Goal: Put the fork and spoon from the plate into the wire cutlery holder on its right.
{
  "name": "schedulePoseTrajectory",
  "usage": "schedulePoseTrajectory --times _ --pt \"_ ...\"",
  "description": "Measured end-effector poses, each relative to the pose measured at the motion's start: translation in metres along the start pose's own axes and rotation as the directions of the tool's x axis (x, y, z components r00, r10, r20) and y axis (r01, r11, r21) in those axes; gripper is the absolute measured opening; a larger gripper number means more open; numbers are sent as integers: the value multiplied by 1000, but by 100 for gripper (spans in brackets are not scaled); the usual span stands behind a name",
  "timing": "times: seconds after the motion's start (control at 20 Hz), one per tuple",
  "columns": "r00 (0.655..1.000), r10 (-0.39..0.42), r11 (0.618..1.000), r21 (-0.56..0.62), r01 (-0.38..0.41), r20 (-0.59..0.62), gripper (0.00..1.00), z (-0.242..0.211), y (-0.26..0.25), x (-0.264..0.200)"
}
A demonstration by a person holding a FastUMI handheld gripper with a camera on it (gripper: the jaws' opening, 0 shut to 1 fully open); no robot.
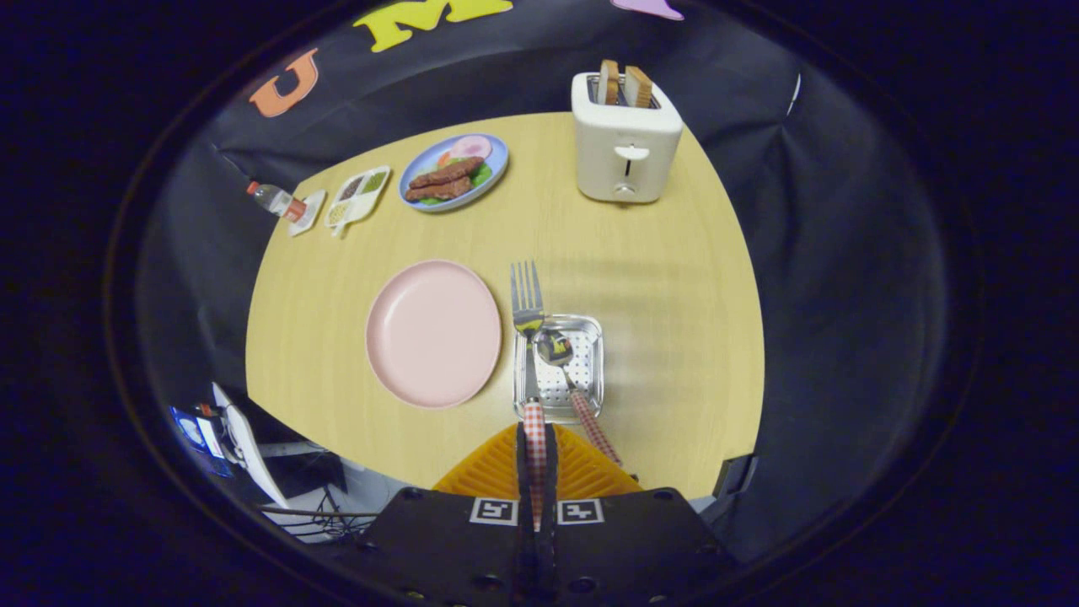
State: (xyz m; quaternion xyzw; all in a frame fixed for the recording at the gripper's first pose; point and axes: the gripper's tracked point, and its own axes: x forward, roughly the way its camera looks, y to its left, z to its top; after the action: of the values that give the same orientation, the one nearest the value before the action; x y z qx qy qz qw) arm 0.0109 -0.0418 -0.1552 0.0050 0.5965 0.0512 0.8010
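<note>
**Claw's got the fork, holder sits dead ahead**

Claw (535, 459) is pinched tight on the fork's (528, 337) checked handle, both orange fingers (493, 468) pressed against it with barely any gap. The fork runs straight out from the claw, long axis near to far, tines at the far end poking just past the holder's far rim.

Just ahead of the fingertips is the wire cutlery holder (587, 333), and the fork hangs over its left side. The spoon (566, 371) is already in there, bowl near the middle, handle slanting back toward the near right and sticking out over the near rim next to the claw.

So I'd say the spoon's done and the fork is the last bit. It's lined up lengthwise with the holder, so the move looks like lower and let go, maybe nudging right a touch so it doesn't catch the left rim.

Left of the holder is the pink plate (432, 333), nothing on it. Farther back there's a toaster (625, 143) and a blue plate of food (453, 173).
</note>
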Motion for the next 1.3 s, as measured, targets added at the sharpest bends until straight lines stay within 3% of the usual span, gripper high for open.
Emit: schedulePoseTrajectory --times 0.3,0.65,1.3 --pt "986 -1 998 63 12 -165 2 -14 0 -3" --pt "938 -40 988 124 87 -344 2 -21 -5 11" --pt "891 -57 983 129 129 -451 5 -4 6 35"
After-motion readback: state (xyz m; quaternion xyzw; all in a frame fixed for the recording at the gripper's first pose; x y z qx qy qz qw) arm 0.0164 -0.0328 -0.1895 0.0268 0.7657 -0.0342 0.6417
